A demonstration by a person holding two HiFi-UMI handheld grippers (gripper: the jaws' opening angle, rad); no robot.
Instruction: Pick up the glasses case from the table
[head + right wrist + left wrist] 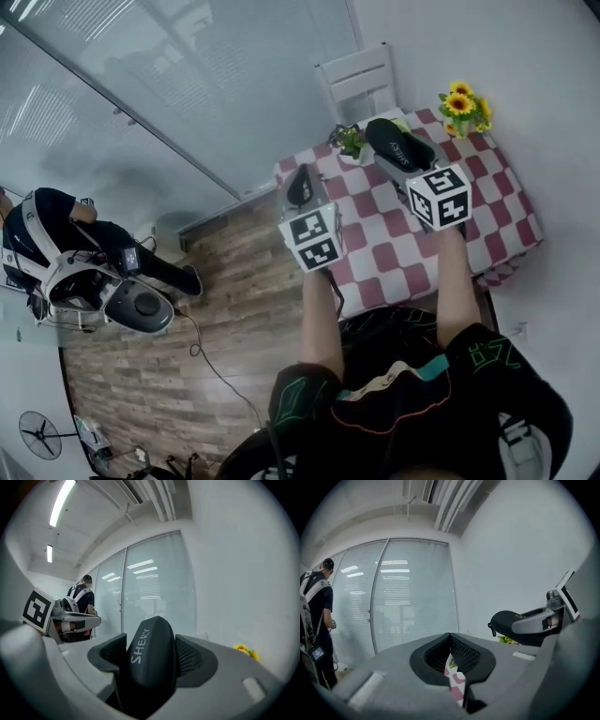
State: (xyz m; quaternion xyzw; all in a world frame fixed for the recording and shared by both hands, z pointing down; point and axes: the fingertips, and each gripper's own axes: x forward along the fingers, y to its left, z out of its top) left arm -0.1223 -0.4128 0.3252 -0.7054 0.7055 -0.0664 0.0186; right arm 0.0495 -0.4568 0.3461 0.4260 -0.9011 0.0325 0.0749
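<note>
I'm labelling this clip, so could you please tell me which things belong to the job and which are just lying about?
Job: glasses case, right gripper clamped on it, checked table.
Lying about: sunflowers, potted plant, white chair, floor fan.

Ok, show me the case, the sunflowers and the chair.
case (398, 142), head view, middle of its top.
sunflowers (457, 105), head view, a bloom.
chair (358, 81), head view, its slatted back.

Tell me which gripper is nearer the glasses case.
Right. The right gripper holds the glasses case between its fingers; the left gripper hangs apart on its left, empty.
</note>
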